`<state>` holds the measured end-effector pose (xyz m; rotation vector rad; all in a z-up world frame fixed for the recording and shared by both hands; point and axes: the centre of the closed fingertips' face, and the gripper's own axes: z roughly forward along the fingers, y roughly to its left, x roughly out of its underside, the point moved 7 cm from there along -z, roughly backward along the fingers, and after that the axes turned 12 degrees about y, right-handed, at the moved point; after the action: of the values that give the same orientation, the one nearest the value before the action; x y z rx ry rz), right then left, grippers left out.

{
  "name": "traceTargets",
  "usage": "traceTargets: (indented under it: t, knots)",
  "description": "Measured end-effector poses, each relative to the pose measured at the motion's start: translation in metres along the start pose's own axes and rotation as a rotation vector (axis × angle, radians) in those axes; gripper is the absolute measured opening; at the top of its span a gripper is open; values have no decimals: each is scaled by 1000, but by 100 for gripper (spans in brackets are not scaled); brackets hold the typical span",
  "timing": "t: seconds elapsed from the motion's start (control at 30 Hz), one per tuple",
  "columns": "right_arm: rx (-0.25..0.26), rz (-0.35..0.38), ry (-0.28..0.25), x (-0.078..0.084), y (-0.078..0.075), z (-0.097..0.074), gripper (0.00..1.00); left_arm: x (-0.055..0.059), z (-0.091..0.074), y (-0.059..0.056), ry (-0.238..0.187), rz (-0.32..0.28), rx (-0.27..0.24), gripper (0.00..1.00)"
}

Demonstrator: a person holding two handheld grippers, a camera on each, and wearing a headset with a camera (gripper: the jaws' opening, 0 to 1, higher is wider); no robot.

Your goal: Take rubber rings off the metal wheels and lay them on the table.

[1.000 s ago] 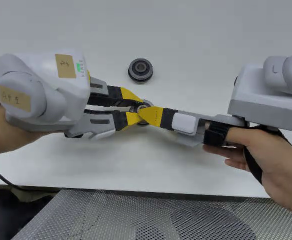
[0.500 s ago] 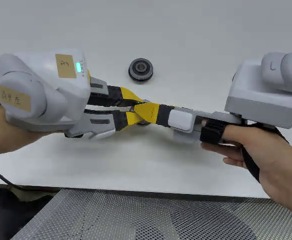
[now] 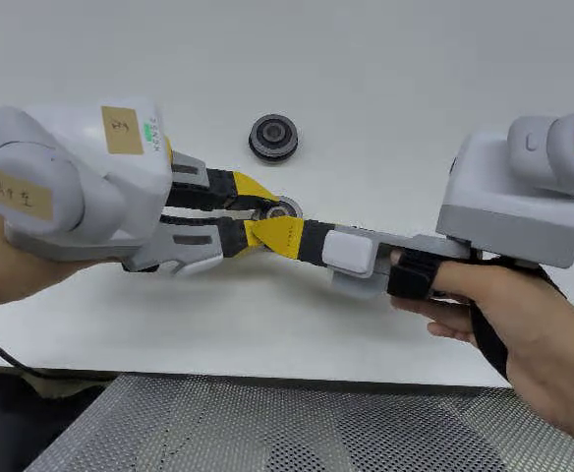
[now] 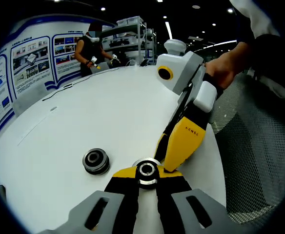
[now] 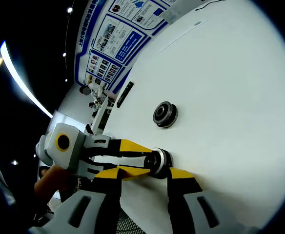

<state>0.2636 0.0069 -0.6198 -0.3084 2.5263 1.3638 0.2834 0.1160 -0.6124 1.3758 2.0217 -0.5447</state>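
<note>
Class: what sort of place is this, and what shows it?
Probably an exhibition hall or demo lab: wall display boards, a storage rack, and another person in a headset at the white table.

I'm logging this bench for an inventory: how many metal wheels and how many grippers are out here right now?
Metal wheels: 2 (held wheel, loose wheel on the table)
Grippers: 2 (left gripper, right gripper)
Total: 4

Showroom-like lab: wall poster panels [image 4: 30, 63], ceiling spotlights [image 4: 103, 9], long white workbench [image 4: 84, 112].
</note>
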Motion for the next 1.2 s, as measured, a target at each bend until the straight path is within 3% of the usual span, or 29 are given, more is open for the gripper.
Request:
traceTargets:
  t: [0.63,0.93,1.2]
  knots:
    - [-50,69,-48,-8,-6,-3,32,0,0,0,4,2,-2,12]
    - [-29,44,-55,-13,-10,-4,21,0,0,0,4,1,-3,12]
    - [8,72,-49,-13,-18,-3,7,0,0,1,3,1,-2,12]
